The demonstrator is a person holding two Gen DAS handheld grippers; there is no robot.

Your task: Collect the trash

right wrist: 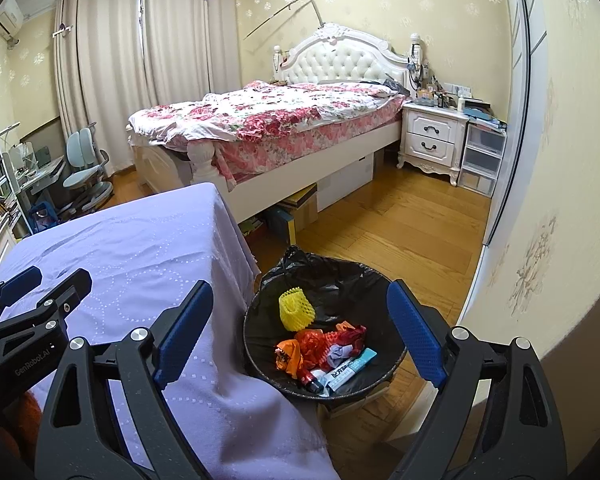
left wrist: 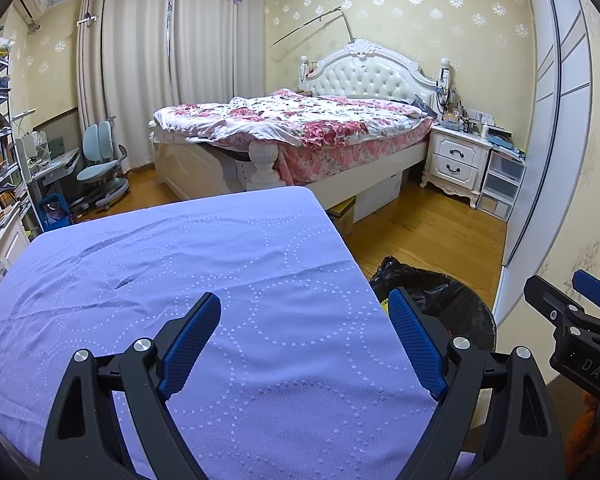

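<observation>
While tilted downward over the lilac cloth (left wrist: 228, 264), left gripper (left wrist: 306, 334) released, jaws wide, nothing between; right gripper (right wrist: 300, 328) likewise released and empty, just right of it, above the bin (right wrist: 384, 280). Trash (right wrist: 324, 344) inside that black-lined bin, right of the cloth. Legible: "DAS", "GenRobot.AI".

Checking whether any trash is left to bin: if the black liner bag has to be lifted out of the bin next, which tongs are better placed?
Right. The right tongs hang open over the bin; the left tongs are over the lilac tablecloth.
</observation>
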